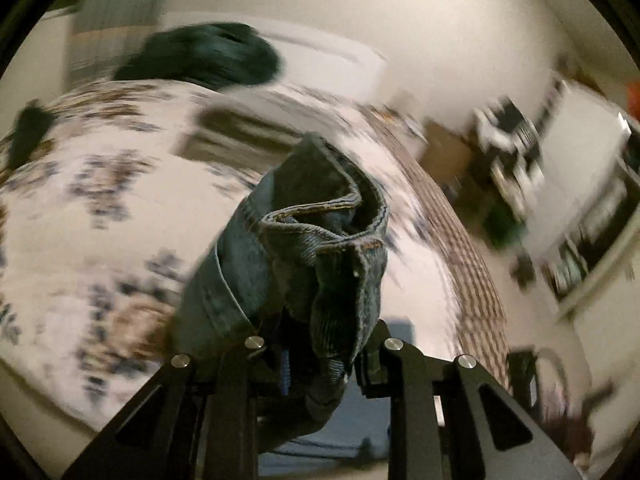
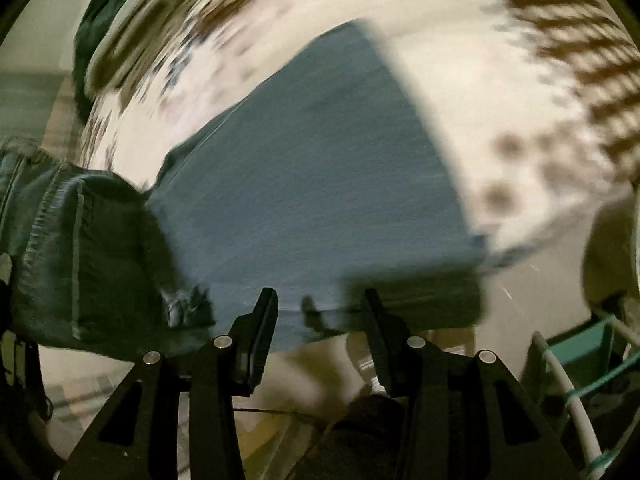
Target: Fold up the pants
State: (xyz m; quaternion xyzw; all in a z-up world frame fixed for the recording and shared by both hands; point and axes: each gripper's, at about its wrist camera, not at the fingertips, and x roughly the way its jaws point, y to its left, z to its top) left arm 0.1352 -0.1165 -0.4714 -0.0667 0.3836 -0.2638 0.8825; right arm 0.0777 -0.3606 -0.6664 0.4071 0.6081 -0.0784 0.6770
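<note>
Left tool (image 1: 316,344) clamps bunched pants (image 1: 312,240); right tool (image 2: 320,312) gapes empty (pants ahead).

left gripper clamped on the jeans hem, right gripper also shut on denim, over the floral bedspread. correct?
Not quite. The right gripper is open and holds nothing, as the right wrist view shows. The left gripper is clamped on the jeans over the floral bedspread.
</note>
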